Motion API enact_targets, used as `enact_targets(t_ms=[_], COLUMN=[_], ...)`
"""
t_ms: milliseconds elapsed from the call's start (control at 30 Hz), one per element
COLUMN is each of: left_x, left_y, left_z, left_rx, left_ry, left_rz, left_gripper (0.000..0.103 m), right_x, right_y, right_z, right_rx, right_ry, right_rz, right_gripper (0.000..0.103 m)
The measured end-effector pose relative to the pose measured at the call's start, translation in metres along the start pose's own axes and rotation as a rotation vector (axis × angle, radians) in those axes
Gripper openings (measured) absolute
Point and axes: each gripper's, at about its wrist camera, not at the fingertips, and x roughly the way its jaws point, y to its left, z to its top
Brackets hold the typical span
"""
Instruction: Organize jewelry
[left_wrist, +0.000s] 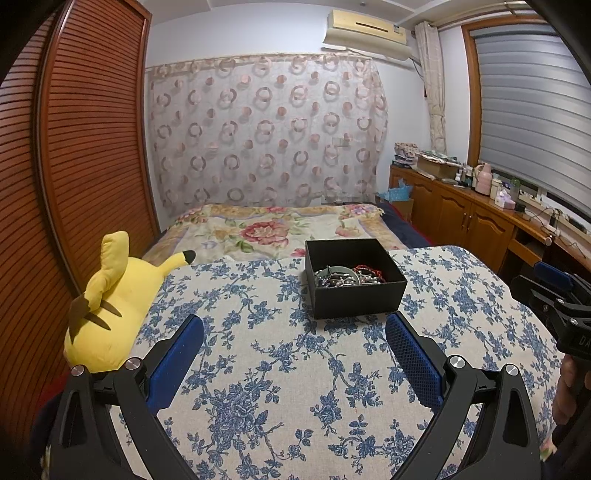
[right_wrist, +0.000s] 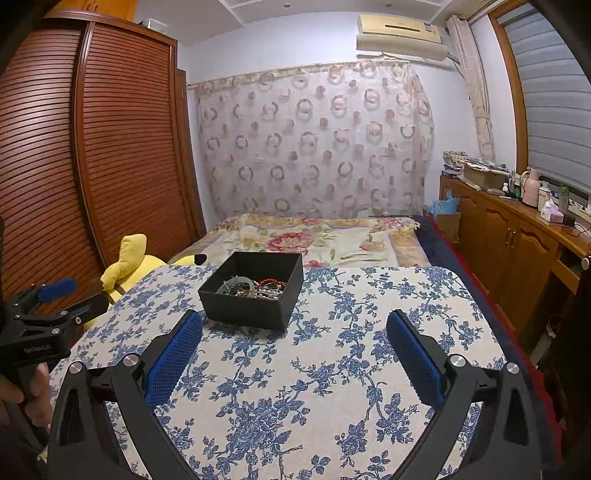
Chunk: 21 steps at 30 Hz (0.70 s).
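Two hand-held grippers hang over a desk (left_wrist: 295, 387) draped in cream linen-like cloth printed with blue flower sprays. The left gripper (left_wrist: 294, 328), filling the lower frame of its own view, has its jaws spread wide and empty, each black arm faced with a blue mesh-textured pad; the right gripper (right_wrist: 294, 326) stands the same, wide and holding nothing. Just beyond the fingertips, at mid-frame, sits one square black box (left_wrist: 360, 299) with matte card walls and no lid. Inside it lies the jewelry (left_wrist: 347, 277): a tangle of silver-grey beaded strands, one pale bangle and red cord pieces, too knotted to count. At the left edge of the desk lies one yellow plush toy (left_wrist: 110, 314) with black-tipped ears. Behind the desk a bed (left_wrist: 266, 229) carries a floral blanket. A slatted wooden wardrobe (left_wrist: 92, 129) fills the left; a sheer curtain (left_wrist: 266, 129) patterned with rings hangs at the back.
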Motion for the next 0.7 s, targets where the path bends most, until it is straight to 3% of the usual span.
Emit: enact_targets(t_ms=[700], left_x=[-0.0003], left_y=[-0.0003], left_z=[0.0], left_rx=[0.0], left_ry=[-0.002], left_rz=[-0.001], left_gripper=[0.095], right_x=[0.0007], right_y=[0.0006], right_z=[-0.0006], right_rx=[-0.002], right_ry=[0.001], right_rz=[0.0], right_gripper=[0.101])
